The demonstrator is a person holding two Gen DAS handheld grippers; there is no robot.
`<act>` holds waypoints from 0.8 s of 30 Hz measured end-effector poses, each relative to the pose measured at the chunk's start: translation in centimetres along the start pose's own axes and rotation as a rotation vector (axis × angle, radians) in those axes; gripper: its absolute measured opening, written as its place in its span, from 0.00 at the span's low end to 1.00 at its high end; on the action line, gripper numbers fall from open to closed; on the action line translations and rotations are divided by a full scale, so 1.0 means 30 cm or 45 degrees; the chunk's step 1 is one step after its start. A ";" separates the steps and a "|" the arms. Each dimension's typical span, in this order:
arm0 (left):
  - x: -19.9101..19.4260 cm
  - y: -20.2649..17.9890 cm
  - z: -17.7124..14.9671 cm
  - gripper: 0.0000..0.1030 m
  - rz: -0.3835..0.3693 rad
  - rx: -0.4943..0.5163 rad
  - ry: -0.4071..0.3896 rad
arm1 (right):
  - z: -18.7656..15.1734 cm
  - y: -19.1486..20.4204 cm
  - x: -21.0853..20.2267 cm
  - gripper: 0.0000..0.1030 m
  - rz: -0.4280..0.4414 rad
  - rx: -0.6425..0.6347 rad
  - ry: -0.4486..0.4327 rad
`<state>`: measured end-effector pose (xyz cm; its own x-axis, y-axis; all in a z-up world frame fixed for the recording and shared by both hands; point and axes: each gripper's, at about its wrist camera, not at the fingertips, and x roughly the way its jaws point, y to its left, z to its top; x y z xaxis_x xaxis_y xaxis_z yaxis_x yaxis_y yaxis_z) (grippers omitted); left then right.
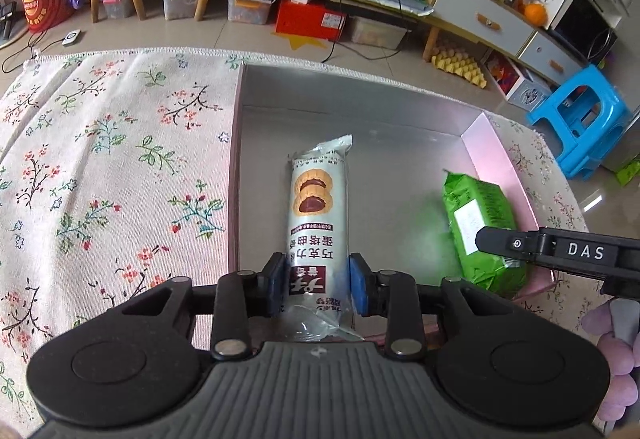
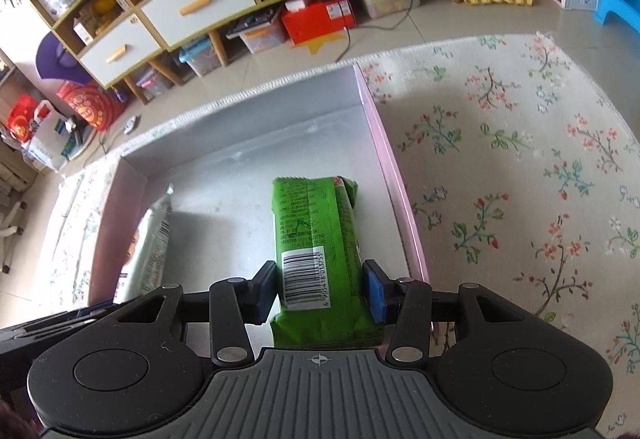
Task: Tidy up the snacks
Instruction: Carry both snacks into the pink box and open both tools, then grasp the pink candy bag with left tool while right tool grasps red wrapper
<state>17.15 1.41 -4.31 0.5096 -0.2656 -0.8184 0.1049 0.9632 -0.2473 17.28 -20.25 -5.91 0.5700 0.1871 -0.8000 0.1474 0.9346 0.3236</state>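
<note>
1. Here, the left tongs (image 1: 318,285) pinch the near end of the biscuit roll (image 1: 318,207), which lies lengthwise at frame centre in the box (image 1: 498,155), apparently being set down.
2. The right tongs (image 2: 320,289) clasp the green pack (image 2: 316,239) beside the box's pink right wall, probably to leave the middle free.
3. Only the right view shows the pack's barcode; the left shows the roll's printed face.

Bright diffuse daylight; soft shadows inside box (image 1: 500,151); strong fisheye bending, dark vignette corners; centre sharp.
</note>
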 end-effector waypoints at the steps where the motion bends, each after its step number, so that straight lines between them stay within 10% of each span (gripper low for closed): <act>1: -0.002 -0.001 0.002 0.34 -0.007 -0.004 -0.009 | 0.004 0.002 -0.009 0.44 0.008 0.002 -0.018; 5: -0.022 -0.007 -0.004 0.49 -0.024 0.001 -0.029 | 0.015 -0.001 -0.043 0.64 0.051 0.022 -0.039; 14: -0.146 -0.024 -0.033 0.87 0.008 0.004 -0.099 | -0.019 -0.024 -0.183 0.75 0.083 -0.019 -0.013; 24: -0.264 -0.019 -0.120 0.99 0.083 0.042 -0.111 | -0.106 -0.060 -0.348 0.86 0.105 -0.016 0.020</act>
<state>9.98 2.83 0.44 0.5883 -0.1991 -0.7837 0.0965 0.9796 -0.1764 8.50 -22.91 0.26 0.5671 0.2685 -0.7786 0.0903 0.9194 0.3829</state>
